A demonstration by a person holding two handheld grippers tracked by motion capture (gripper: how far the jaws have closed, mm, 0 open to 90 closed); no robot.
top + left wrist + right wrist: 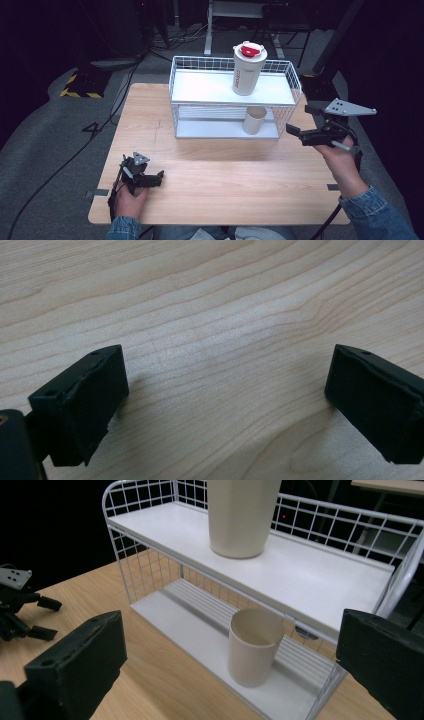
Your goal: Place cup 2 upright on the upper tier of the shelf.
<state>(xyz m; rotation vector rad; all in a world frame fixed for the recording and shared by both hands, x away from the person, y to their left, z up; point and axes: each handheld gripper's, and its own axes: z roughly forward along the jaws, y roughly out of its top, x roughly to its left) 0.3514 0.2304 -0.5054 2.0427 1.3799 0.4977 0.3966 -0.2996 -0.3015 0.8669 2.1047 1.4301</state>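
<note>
Holding the right claw (299, 136) just beside the right end of the white wire rack (182, 95), I keep its jaws wide apart and empty, because they point into the lower shelf where the small beige cup (254, 120) stands. In the right gripper view this cup (255, 652) is upright, open at the top, near the right end of the rack's lower shelf, and it sits between my two black jaws but farther off, not touching them. I judge that the wide opening is there so the cup can pass between the jaws when I go forward. The rack has wire on its end and back, so I think the front side is the only free way in, and the claw is angled toward it for this reason. On the upper shelf of the rack, almost above the cup, stands the tall cream tumbler with the red lid (248, 68), upright; in the right gripper view I see its lower body (242, 517) resting on the white board. The upper shelf leaves not much room over the cup, so I would keep the claw low and level. The left claw (155, 179) rests on the wooden surface (225, 185) well apart from the rack, toward the person's side; in the left gripper view its jaws are spread with bare wood (220, 340) between them, holding nothing. I think it only waits there, out of the way.
</note>
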